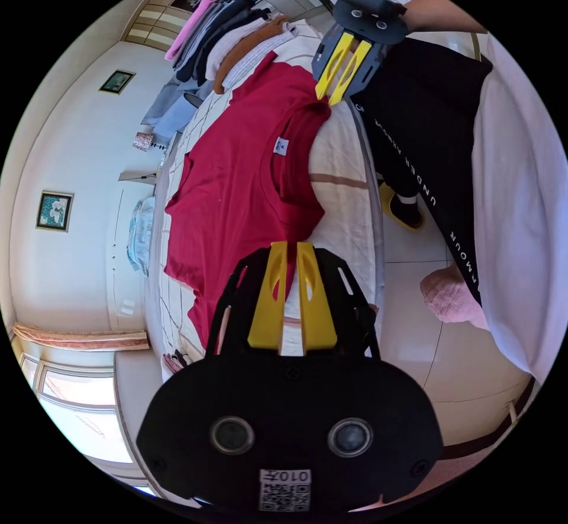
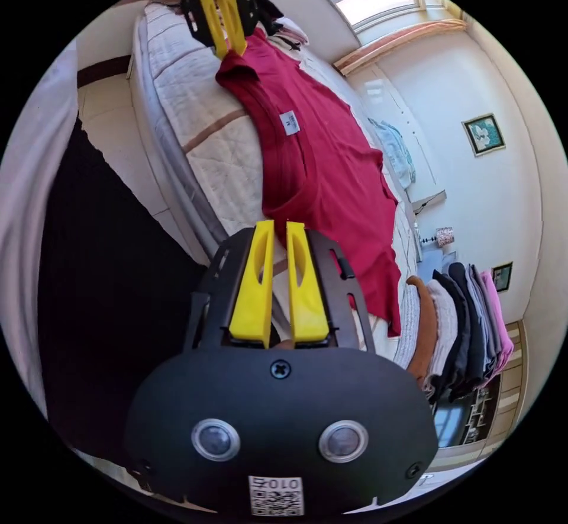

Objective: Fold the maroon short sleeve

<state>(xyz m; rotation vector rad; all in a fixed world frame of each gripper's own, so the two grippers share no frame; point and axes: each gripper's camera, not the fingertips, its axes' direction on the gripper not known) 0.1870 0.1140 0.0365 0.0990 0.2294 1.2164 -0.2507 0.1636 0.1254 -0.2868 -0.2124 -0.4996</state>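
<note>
Maroon short sleeve [image 1: 236,186], spread flat across the quilted white bed [image 1: 349,210], collar toward the near edge, label showing at the neck, hem reaching away toward the wall side. Pinched at both shoulder corners, apparently: left gripper [image 1: 291,248] with yellow jaws nearly together at the near shoulder edge, cloth seeming to sit between them; right gripper [image 1: 334,96] likewise narrowed at the opposite shoulder, tips down on a raised fold of fabric. From the right gripper view, same picture mirrored: right gripper [image 2: 280,228] almost closed at the shirt's near corner, left gripper [image 2: 231,44] pressing on the far shoulder, where the cloth lifts slightly. Whether both jaws truly press on fabric at each corner, hard to tell from the tips alone; probably grasping, judged from the bunching. Held this way, most likely, to keep the top edge taut and straight before carrying it over for a fold. Stacked folded clothes [image 1: 236,38] close beside one sleeve, a tight margin on that side; a pale folded garment [image 1: 141,234] near the far hem. Open quilt between collar and bed edge, and bare mattress beyond the other sleeve, so decent room for drawing the shoulders across. Person's dark trousers [image 1: 426,133] standing right at the bed edge.
</note>
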